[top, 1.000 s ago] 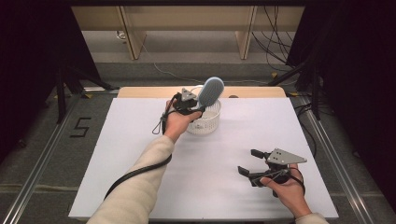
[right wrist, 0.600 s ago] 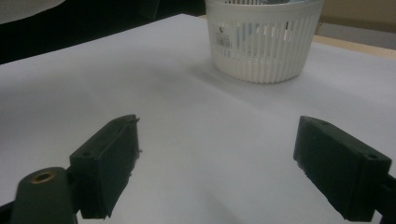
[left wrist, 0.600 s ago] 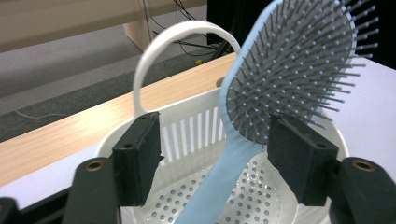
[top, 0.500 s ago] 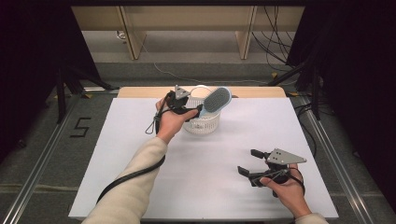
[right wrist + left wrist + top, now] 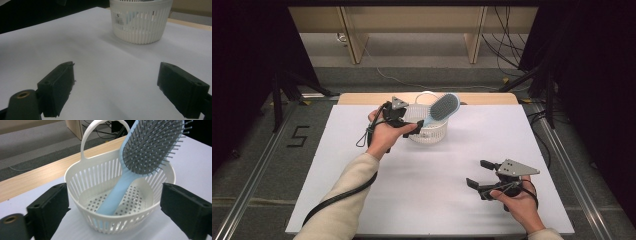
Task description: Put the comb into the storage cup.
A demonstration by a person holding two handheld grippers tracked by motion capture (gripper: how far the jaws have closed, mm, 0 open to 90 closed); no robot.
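Released since the earlier frames, the light-blue plastic hairbrush with grey bristles [image 5: 440, 109] is now seen standing handle-down in the white slotted plastic basket with a loop handle [image 5: 429, 131], no longer clamped by the left gripper [image 5: 411, 126]. The brush head is tilted to the right, resting over the basket's right rim; the handle tip is set on the perforated floor, as shown in the left gripper view [image 5: 117, 195]. The left gripper's jaws have just been opening and are held wide, just beside the basket's left side, with nothing pressed between them. The basket is placed at the far middle of the white table sheet [image 5: 362, 190], near the wooden far edge [image 5: 362, 98]. The right gripper [image 5: 479, 175] is held by the right hand [image 5: 518, 202] at the near right, well apart from the basket, its jaws spread wide over bare sheet, nothing held.
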